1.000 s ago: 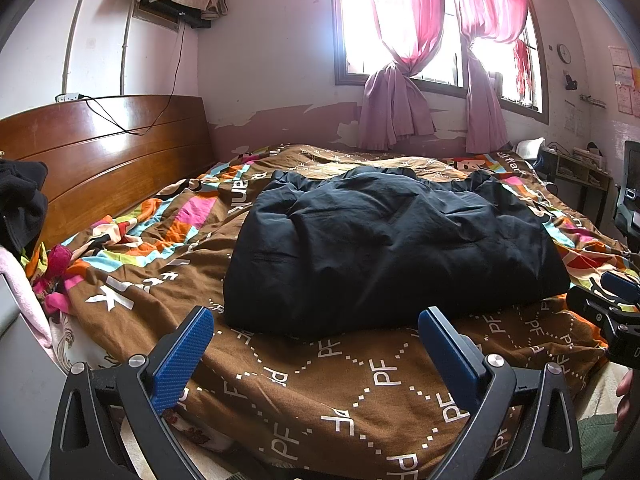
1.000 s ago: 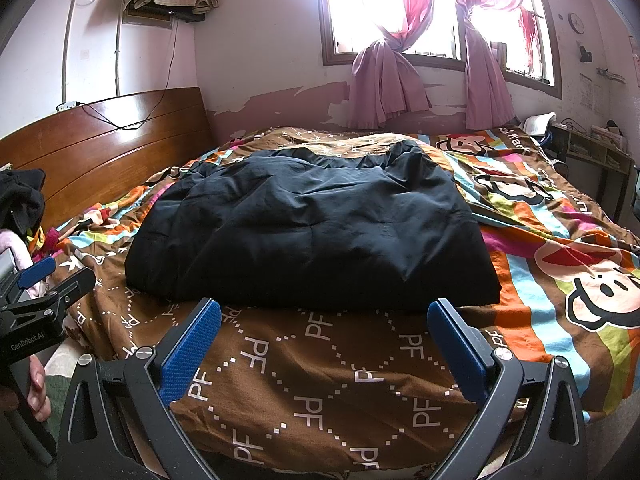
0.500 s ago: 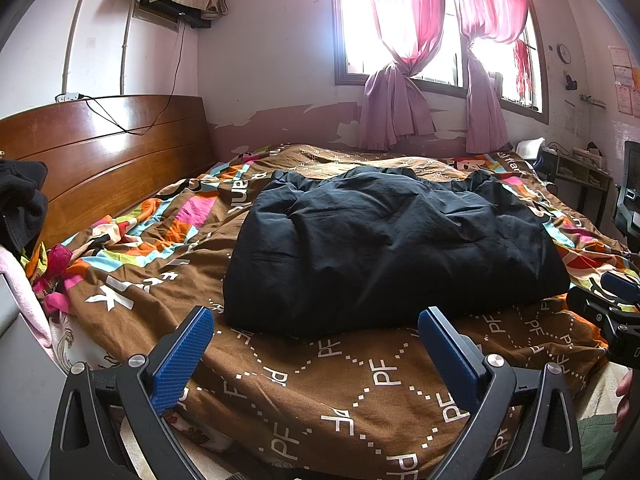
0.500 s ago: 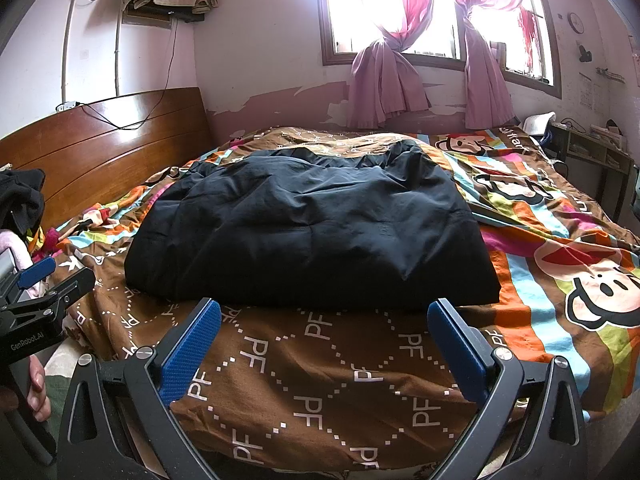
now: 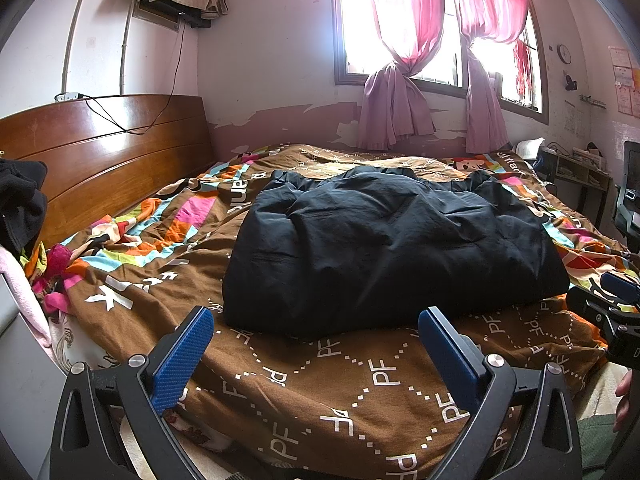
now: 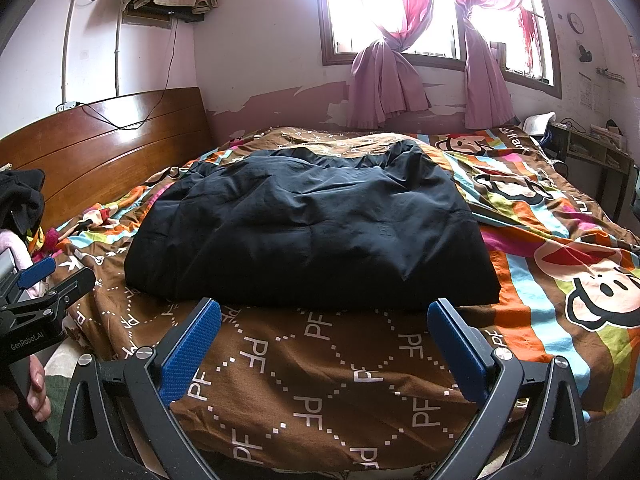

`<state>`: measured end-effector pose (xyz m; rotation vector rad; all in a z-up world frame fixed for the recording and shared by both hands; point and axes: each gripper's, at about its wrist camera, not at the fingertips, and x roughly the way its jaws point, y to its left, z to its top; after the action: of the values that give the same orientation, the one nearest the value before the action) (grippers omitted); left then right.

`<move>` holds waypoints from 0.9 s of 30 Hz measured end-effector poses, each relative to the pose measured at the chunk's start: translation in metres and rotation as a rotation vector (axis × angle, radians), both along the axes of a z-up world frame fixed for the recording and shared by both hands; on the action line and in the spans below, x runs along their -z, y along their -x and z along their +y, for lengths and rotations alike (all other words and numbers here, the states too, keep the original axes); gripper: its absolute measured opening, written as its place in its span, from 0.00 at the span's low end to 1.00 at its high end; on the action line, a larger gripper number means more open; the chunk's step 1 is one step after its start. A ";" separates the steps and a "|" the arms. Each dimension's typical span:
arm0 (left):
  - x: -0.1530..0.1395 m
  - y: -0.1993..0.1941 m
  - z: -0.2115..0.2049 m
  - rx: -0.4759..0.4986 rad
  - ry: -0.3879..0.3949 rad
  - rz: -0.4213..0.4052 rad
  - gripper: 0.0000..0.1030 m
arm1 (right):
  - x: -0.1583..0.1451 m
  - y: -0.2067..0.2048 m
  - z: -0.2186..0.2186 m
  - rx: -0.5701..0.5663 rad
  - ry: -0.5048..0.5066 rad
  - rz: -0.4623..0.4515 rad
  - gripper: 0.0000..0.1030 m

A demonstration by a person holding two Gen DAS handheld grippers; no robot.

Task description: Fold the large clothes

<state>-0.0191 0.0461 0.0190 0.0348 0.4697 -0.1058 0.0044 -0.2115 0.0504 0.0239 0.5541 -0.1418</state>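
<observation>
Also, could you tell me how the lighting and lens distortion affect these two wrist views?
Left wrist view: the window is blown out to white, and the black garment loses fold detail; right wrist view: same glare at the window, fisheye bending the headboard, dark vignette in the corners.

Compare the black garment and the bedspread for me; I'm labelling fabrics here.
The garment is plain black; the bedspread is brown with white PF lettering and bright stripes. The garment is bunched into a puffy heap; the bedspread lies spread over the bed. The garment rests on the bedspread. Both are wrinkled, and neither open gripper, left or right, touches them.
</observation>
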 end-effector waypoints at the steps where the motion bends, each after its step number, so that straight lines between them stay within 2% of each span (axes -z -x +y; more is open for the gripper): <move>1: 0.000 0.000 0.000 0.000 0.000 0.000 1.00 | 0.000 0.000 0.000 0.000 0.000 0.000 0.99; 27: 0.002 0.001 0.000 0.010 0.004 0.011 1.00 | 0.000 0.000 0.000 0.001 0.000 0.001 0.99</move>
<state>-0.0201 0.0463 0.0169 0.0325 0.4799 -0.1169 0.0045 -0.2117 0.0503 0.0243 0.5549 -0.1423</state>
